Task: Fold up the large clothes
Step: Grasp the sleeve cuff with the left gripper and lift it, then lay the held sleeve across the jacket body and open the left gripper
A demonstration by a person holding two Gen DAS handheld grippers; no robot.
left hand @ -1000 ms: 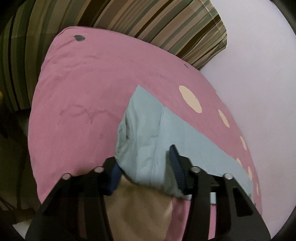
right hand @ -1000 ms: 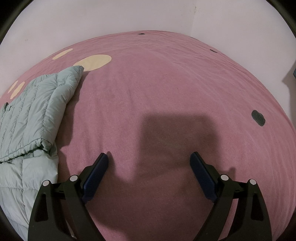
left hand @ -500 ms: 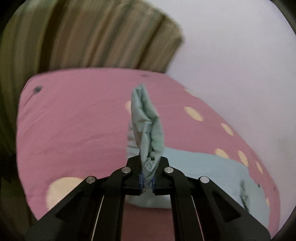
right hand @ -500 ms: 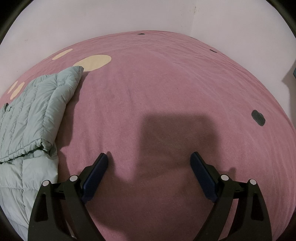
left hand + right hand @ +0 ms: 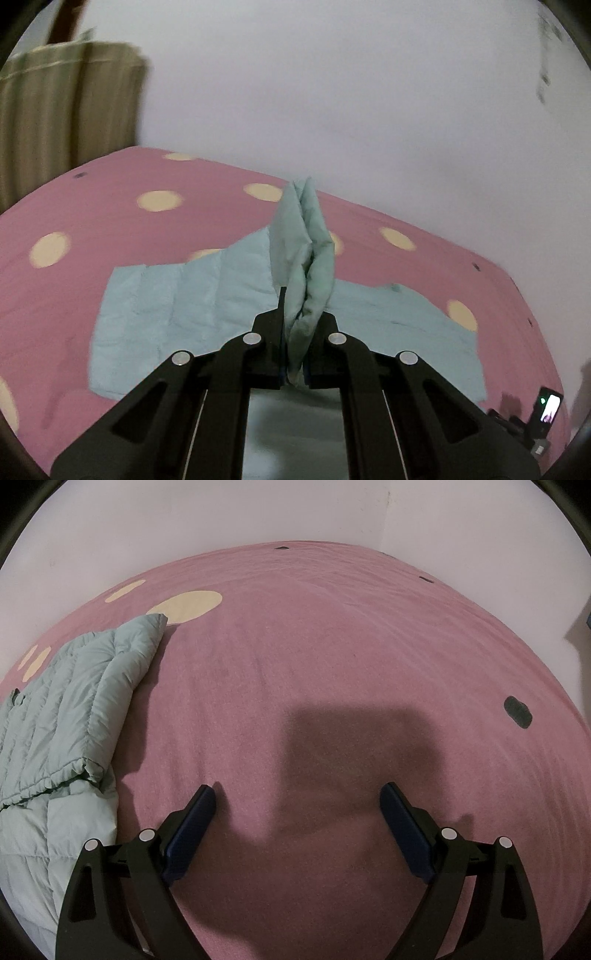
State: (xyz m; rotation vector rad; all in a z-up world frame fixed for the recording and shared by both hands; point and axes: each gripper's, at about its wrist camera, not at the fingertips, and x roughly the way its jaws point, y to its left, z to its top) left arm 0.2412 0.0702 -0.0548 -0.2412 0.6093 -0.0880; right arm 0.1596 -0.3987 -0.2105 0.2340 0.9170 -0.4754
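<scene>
The left gripper (image 5: 295,363), clamped on a jacket (image 5: 192,295) fold, holds it above the garment stretched crosswise below, while the right gripper (image 5: 299,812) gapes over bare bedspread (image 5: 332,646).

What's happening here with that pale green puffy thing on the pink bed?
A person is folding a quilted jacket on a bed with a pink spotted cover, using a hand-held gripper in each hand. The left gripper is shut on a bunched part of the jacket, which stands up between its fingers while the rest lies flat on the bed. The right gripper hangs open over bare cover, holding nothing, with the jacket to its left.
</scene>
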